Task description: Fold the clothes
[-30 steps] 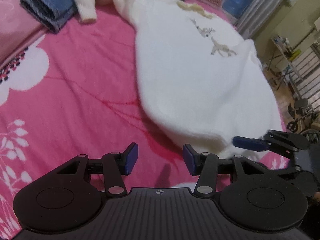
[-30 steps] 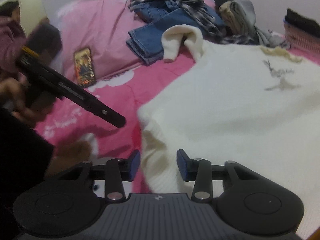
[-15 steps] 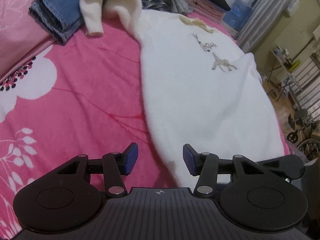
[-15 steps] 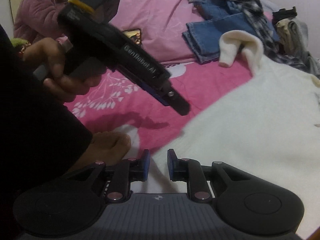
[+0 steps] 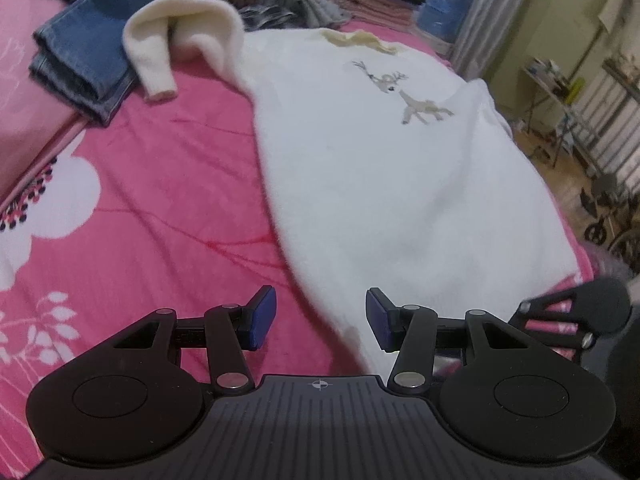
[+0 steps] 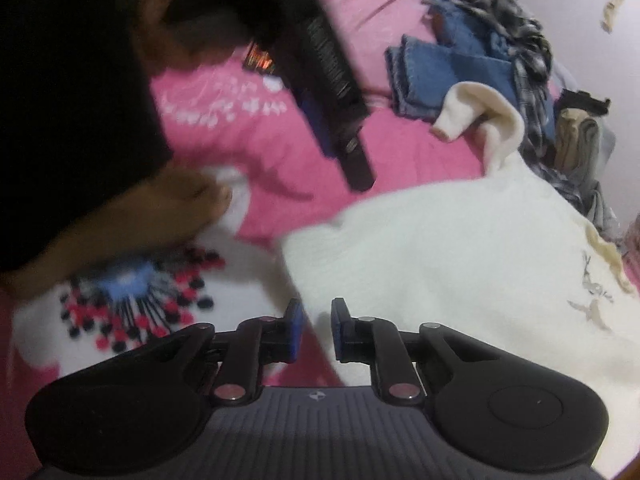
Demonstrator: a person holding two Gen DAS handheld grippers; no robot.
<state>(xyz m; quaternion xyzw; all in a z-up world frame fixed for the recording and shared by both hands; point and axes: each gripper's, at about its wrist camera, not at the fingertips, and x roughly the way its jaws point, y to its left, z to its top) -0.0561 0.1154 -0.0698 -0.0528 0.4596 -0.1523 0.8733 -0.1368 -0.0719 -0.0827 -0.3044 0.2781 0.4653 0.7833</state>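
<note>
Right gripper (image 6: 316, 330) closing, seemingly empty, above white sweater's (image 6: 460, 264) hem.

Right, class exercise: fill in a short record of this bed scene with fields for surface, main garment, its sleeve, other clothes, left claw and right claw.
surface: pink floral bedspread
main garment: white sweater with a deer design, spread flat
sleeve: cream sleeve bent over, cuff resting beside the folded jeans
other clothes: heap of plaid and grey clothes at the far end of the bed
left claw: open, hovering at the sweater's near edge, nothing held
right claw: jaws closing at the sweater's hem, a narrow gap left, grip on fabric not certain
</note>
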